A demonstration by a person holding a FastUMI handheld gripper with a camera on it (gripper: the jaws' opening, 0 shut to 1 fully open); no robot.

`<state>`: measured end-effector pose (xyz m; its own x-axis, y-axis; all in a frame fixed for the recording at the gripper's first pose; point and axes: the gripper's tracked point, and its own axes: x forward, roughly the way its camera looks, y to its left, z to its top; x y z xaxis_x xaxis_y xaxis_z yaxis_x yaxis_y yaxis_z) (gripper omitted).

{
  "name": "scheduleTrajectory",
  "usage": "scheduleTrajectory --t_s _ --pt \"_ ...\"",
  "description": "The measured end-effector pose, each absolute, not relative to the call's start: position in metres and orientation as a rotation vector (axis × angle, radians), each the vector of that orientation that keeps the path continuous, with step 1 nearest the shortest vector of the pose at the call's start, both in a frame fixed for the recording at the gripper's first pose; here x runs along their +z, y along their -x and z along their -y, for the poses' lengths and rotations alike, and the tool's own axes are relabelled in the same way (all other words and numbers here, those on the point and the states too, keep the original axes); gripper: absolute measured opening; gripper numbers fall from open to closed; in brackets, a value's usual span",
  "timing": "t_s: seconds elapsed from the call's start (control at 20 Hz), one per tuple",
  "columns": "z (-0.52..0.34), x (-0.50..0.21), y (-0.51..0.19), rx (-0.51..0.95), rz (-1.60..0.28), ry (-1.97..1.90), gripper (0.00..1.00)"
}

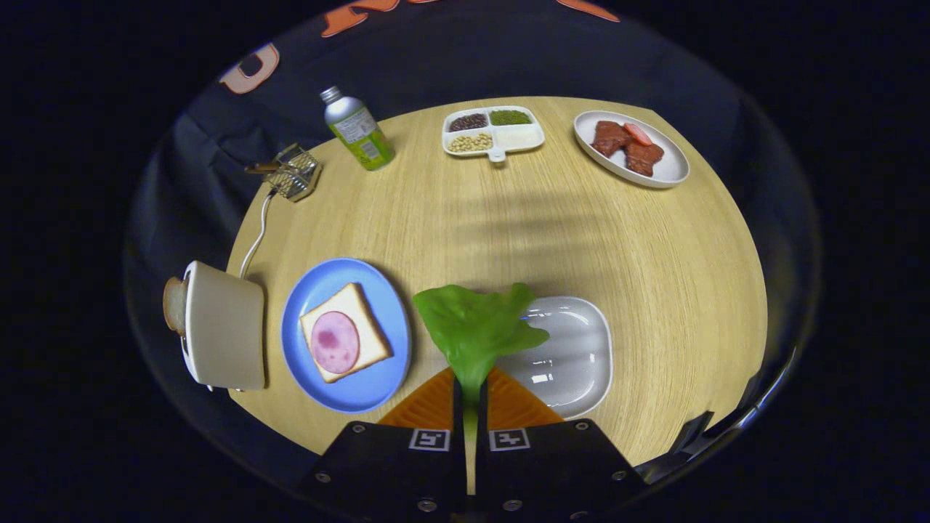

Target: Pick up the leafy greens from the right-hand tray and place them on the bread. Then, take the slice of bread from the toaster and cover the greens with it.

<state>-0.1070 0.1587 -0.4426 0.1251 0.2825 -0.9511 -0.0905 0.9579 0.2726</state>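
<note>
My gripper (471, 388) is shut on the stem of a green lettuce leaf (476, 327), which hangs above the table between the blue plate and the clear tray. The clear tray (574, 356) lies just right of the fingers, partly under the leaf. On the blue plate (320, 385), left of the fingers, rests a bread slice (360, 309) topped with a round slice of ham (335, 341). Farther left stands a white toaster (225, 327) with a bread slice (174, 305) sticking out of its slot.
Across the round wooden table (508, 232) stand a green bottle (359, 129), a divided dish of beans (494, 131), a white plate with meat pieces (631, 147) and a small wire basket (294, 173). The toaster's white cord (256, 236) runs toward the basket.
</note>
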Motion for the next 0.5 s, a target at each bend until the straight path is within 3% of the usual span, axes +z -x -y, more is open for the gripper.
scheduleTrajectory --t_s 0.5 --pt "-0.260 -0.429 0.110 0.426 -1.415 -0.123 0.05"
